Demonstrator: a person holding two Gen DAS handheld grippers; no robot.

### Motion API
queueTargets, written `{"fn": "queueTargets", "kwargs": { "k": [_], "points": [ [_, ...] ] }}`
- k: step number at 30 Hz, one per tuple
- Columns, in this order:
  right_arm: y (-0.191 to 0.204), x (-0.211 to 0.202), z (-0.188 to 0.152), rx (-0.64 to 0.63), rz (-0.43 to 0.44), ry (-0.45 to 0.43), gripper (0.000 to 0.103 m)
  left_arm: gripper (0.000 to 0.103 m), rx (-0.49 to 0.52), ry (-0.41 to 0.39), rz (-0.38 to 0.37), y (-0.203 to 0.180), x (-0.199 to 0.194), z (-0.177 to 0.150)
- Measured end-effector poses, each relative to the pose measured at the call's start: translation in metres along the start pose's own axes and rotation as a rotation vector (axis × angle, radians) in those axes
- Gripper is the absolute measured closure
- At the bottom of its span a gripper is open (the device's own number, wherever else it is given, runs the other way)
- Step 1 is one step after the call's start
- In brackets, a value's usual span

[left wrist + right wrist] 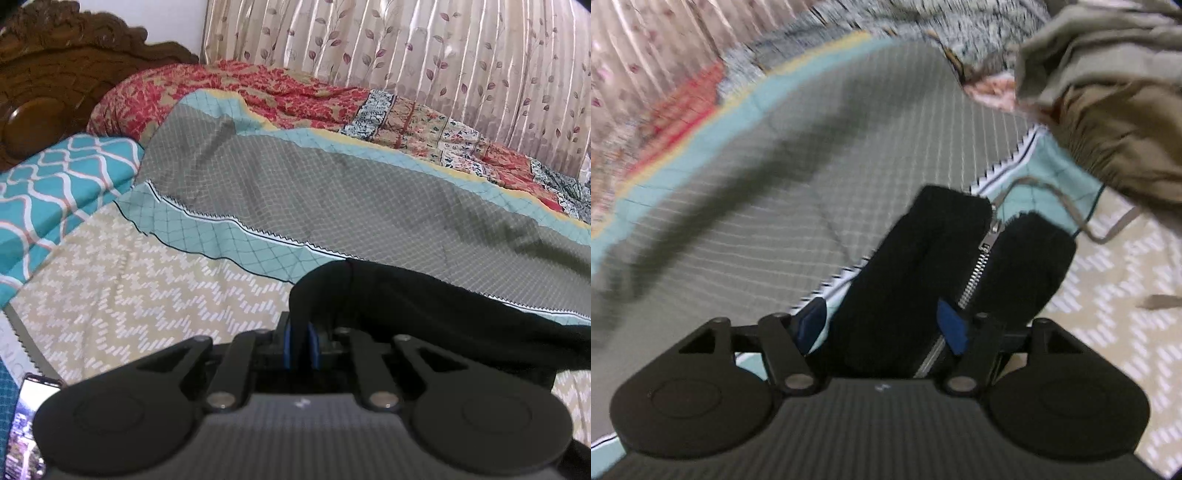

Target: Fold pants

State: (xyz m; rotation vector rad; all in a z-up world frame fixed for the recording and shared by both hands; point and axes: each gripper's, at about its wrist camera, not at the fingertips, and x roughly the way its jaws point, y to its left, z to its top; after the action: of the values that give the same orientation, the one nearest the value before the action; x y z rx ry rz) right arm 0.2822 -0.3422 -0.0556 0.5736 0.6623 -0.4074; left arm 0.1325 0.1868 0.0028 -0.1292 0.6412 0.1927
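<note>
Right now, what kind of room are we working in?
Most likely a bedroom: a carved wooden headboard, a patterned bedsheet with a pillow, and curtains behind the bed.

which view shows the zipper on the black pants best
The right wrist view: the silver zipper runs in plain sight down the black pants. The left wrist view shows only plain black cloth, no zipper.

home bedroom | carved headboard (55, 74) | bedspread (332, 192) | curtain (443, 55)
</note>
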Motion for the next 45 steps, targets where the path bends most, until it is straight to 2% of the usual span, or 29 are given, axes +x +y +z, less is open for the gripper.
{"fn": "queueTargets", "kwargs": {
  "k": [2,5,12,15,18,22,26,27,28,30,31,32,34,36,39,41,43,45],
  "points": [
    [-0.001,0.000,-0.006,-0.046,-0.052,-0.050,0.093,0.094,0.003,-0.009,0.008,-0.001,-0.006,0.000],
    [-0.027,-0.038,-0.003,0.071,0.035,-0.149,0.094,0.094,-0.014,-0.023,0.003,0.003,-0.015,0.002],
    [-0.096,-0.196,0.005,0.189,0.210,-0.377,0.097,0.094,-0.108,-0.074,-0.035,0.020,-0.049,0.003],
    [-0.115,-0.260,0.004,0.191,0.242,-0.478,0.097,0.094,-0.122,-0.098,-0.055,0.028,-0.064,0.002],
    [-0.126,-0.299,-0.002,0.182,0.235,-0.531,0.097,0.094,-0.120,-0.102,-0.084,0.031,-0.071,0.002],
    [-0.115,-0.286,0.005,0.138,0.183,-0.505,0.097,0.094,-0.082,-0.105,-0.070,0.016,-0.053,0.008],
    [-0.107,-0.213,0.021,0.163,0.109,-0.431,0.097,0.094,-0.042,-0.102,-0.017,-0.010,-0.001,0.015],
    [-0.100,-0.187,0.027,0.170,0.078,-0.410,0.092,0.093,-0.033,-0.094,0.000,-0.018,0.017,0.016],
    [-0.092,-0.160,0.032,0.154,0.052,-0.376,0.090,0.087,-0.008,-0.064,0.028,-0.030,0.045,0.017],
    [-0.083,-0.107,0.035,0.124,-0.046,-0.254,0.066,0.084,0.057,0.045,0.102,-0.047,0.092,0.012],
    [-0.083,-0.094,0.029,0.141,-0.105,-0.227,0.065,0.083,0.073,0.115,0.140,-0.052,0.109,0.008],
    [-0.085,-0.091,0.019,0.174,-0.103,-0.233,0.065,0.083,0.063,0.155,0.140,-0.051,0.114,0.004],
    [-0.093,-0.095,-0.002,0.185,0.023,-0.227,0.066,0.078,0.056,0.129,0.088,-0.045,0.101,-0.004],
    [-0.093,-0.105,-0.023,0.103,0.071,-0.196,0.066,0.065,0.104,0.103,0.087,-0.038,0.080,-0.013],
    [-0.103,-0.130,-0.059,0.007,0.121,-0.179,0.066,0.063,0.117,0.081,0.062,-0.017,0.040,-0.024],
    [-0.103,-0.147,-0.085,-0.022,0.166,-0.166,0.066,0.057,0.101,0.077,0.072,0.003,0.014,-0.032],
    [-0.100,-0.168,-0.116,-0.062,0.240,-0.149,0.065,0.048,0.067,0.111,0.066,0.023,-0.007,-0.042],
    [-0.092,-0.185,-0.145,-0.116,0.301,-0.128,0.065,0.045,0.042,0.168,0.028,0.038,-0.022,-0.052]
  ]
}}
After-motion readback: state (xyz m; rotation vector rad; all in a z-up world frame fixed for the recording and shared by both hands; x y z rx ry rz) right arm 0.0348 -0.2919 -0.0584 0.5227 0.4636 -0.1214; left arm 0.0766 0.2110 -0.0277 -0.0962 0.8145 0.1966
